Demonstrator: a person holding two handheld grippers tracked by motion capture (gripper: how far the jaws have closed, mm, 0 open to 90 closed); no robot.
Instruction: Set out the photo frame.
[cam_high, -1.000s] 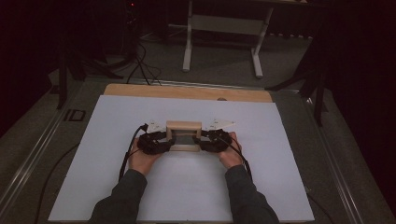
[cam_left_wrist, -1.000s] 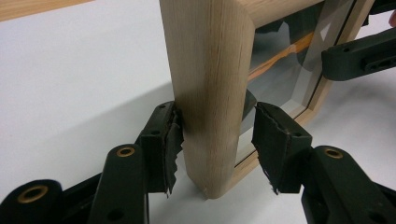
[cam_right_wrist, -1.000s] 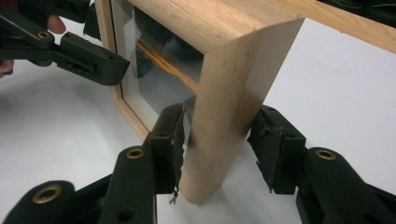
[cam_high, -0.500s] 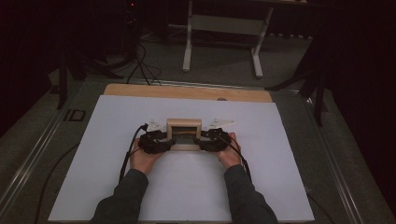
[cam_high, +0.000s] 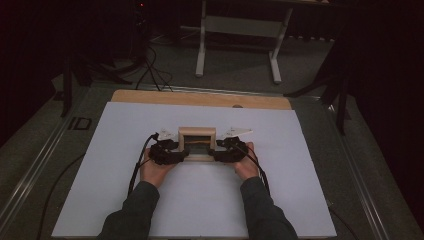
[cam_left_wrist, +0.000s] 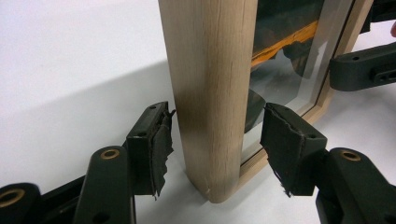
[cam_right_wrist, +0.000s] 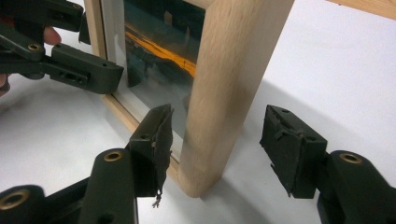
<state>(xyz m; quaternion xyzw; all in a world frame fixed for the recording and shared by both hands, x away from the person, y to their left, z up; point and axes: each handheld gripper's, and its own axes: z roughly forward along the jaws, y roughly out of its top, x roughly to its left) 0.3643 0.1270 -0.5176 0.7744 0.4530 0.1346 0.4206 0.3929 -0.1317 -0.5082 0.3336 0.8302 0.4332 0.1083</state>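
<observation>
A small light-wood picture frame (cam_high: 197, 133) stands upright on the white sheet, holding a dark picture with an orange streak behind glass. My left gripper (cam_high: 182, 152) is at its left side bar and my right gripper (cam_high: 216, 152) at its right side bar. In the left gripper view the jaws (cam_left_wrist: 215, 140) straddle the wooden bar (cam_left_wrist: 210, 70); they are open, with small gaps to the pads. In the right gripper view the jaws (cam_right_wrist: 222, 140) straddle the other bar (cam_right_wrist: 233, 60), also open. Each gripper view shows the opposite gripper beyond the glass.
The white sheet (cam_high: 200, 200) covers most of the table, with a strip of bare wood (cam_high: 200, 98) along the far edge. Cables trail from both grippers toward the person. A white stand (cam_high: 240, 30) and black legs are on the dark floor beyond.
The frame has tipped up from a flatter pose to standing, so more of its dark picture faces the high view. Both hands stayed at its sides.
</observation>
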